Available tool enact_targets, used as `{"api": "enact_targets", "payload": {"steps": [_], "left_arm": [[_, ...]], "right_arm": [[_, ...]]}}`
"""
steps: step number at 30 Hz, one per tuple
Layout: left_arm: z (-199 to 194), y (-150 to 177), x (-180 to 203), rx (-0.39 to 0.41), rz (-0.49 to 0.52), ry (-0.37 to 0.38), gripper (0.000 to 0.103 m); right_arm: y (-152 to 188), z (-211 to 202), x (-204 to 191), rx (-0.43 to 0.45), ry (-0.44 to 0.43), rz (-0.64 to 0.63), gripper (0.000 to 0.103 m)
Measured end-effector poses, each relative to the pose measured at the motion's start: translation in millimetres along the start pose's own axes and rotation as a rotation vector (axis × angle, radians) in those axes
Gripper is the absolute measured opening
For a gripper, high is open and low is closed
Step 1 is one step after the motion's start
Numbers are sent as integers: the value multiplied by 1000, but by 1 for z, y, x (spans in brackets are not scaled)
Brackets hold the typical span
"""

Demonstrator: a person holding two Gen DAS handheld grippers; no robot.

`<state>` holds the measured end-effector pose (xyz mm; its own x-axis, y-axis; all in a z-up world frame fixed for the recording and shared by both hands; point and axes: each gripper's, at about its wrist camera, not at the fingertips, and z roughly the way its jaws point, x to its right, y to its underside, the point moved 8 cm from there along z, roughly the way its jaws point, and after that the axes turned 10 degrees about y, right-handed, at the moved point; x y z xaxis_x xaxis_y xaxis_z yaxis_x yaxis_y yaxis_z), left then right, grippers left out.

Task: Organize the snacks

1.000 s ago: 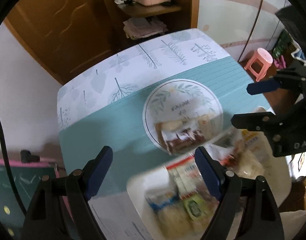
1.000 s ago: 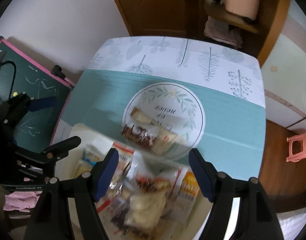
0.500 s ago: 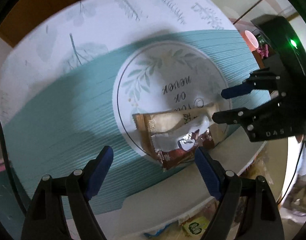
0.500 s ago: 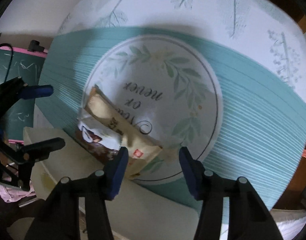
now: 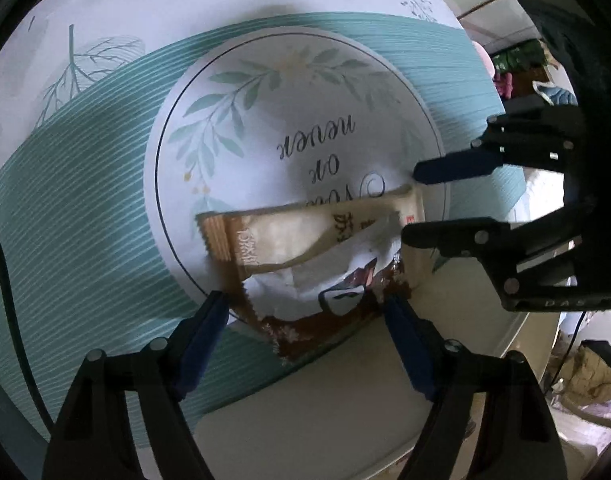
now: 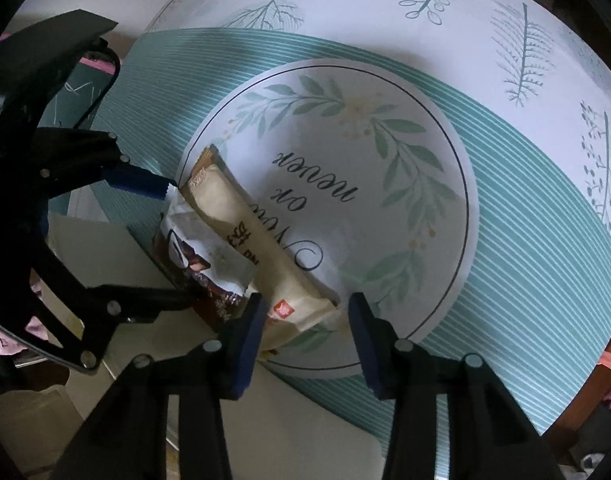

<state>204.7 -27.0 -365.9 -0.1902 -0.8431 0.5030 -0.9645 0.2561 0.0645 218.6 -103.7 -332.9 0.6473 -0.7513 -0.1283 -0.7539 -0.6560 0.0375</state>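
Two snack packets lie on the printed round emblem of the teal tablecloth (image 5: 105, 200). A long cream and tan packet (image 5: 289, 236) (image 6: 241, 232) lies partly over a brown and white packet (image 5: 317, 300) (image 6: 193, 252). My left gripper (image 5: 305, 316) is open, its fingertips on either side of the brown and white packet. My right gripper (image 6: 305, 316) is open around the end of the cream packet and shows in the left wrist view (image 5: 413, 204).
A cream tray (image 5: 345, 392) (image 6: 305, 420) sits at the near table edge, just under both grippers. The tablecloth's white leaf-printed part (image 6: 505, 40) lies beyond the emblem. A dark chalkboard (image 6: 77, 92) stands off the table's left side.
Both grippers have moved down and forward from above the snack-filled tray to the two packets on the emblem. The right gripper's fingers have narrowed around the cream packet's end.
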Motion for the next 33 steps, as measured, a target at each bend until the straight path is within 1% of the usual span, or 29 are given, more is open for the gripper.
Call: {"api": "enact_targets", "payload": {"steps": [1,2,3,4,5,8,12,18,21,24,25,26,28,30,33], "left_arm": [[-2,-1,1,11,-1,-3,68],[-3,-2,2,14,-3,4,45],[-1,-3,4,8,-16,36,35],[-2,-2,6,11,-33,63,30],[-4,-3,8,22,-31,64,24],[-11,-1,15,63,19,10,18],[-33,-2,9,134,16,-67,15],[-80,11,-14,248,-71,-109,14],[-104,25,-27,305,-120,-124,14],[-120,34,-33,344,-160,-123,14],[-123,34,-33,352,-171,-122,14],[-127,38,-39,357,-178,-120,14],[-132,46,-44,366,-198,-111,14],[-129,46,-53,371,-215,-98,14],[-123,52,-53,379,-232,-73,14]], "right_arm": [[1,1,2,1,-5,5,43],[1,0,2,2,-6,6,43],[0,1,3,2,-6,6,43],[1,0,3,3,-5,6,43],[1,1,2,3,-2,5,43],[-1,2,-3,2,7,1,42],[-3,3,-3,0,14,-4,42],[-14,2,-19,15,70,-41,42],[-27,2,-33,25,109,-59,42],[-35,5,-47,17,141,-103,46],[-37,7,-52,9,166,-130,50],[-38,8,-57,2,184,-153,52],[-43,9,-63,-13,221,-179,52],[-49,9,-69,-30,268,-212,53],[-56,9,-77,-49,312,-247,53]]}}
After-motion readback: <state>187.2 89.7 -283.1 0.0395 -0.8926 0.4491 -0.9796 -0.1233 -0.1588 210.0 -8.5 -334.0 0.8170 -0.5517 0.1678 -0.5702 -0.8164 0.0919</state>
